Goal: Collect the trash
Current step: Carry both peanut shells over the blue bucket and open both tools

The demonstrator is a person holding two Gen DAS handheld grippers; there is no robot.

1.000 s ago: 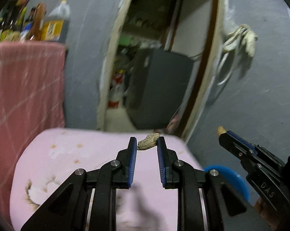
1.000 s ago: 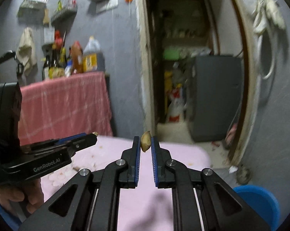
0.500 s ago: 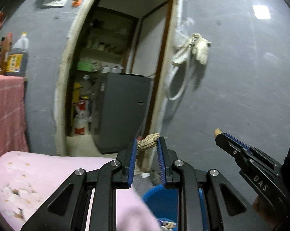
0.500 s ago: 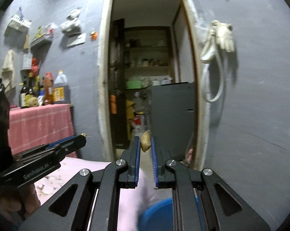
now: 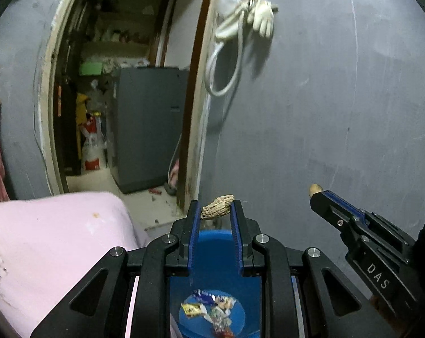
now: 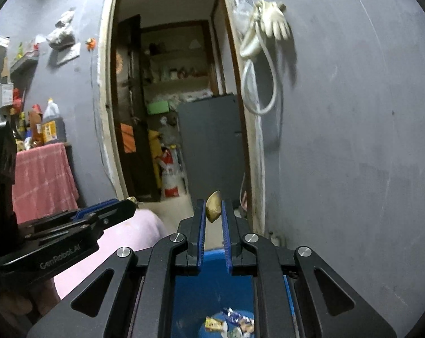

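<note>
Risk: both scraps sit at the very fingertips, so a jolt could drop either beside the bin (image 5: pixel 212 242) rather than into it, onto the pink cloth (image 5: pixel 57 233) or floor. Left gripper (image 5: pixel 214 214) is narrowly clamped on a shell (image 5: pixel 217 210). Right gripper (image 6: pixel 213 211) is nearly closed, pinching a husk (image 6: pixel 213 206). Both hang above the bin.
</note>
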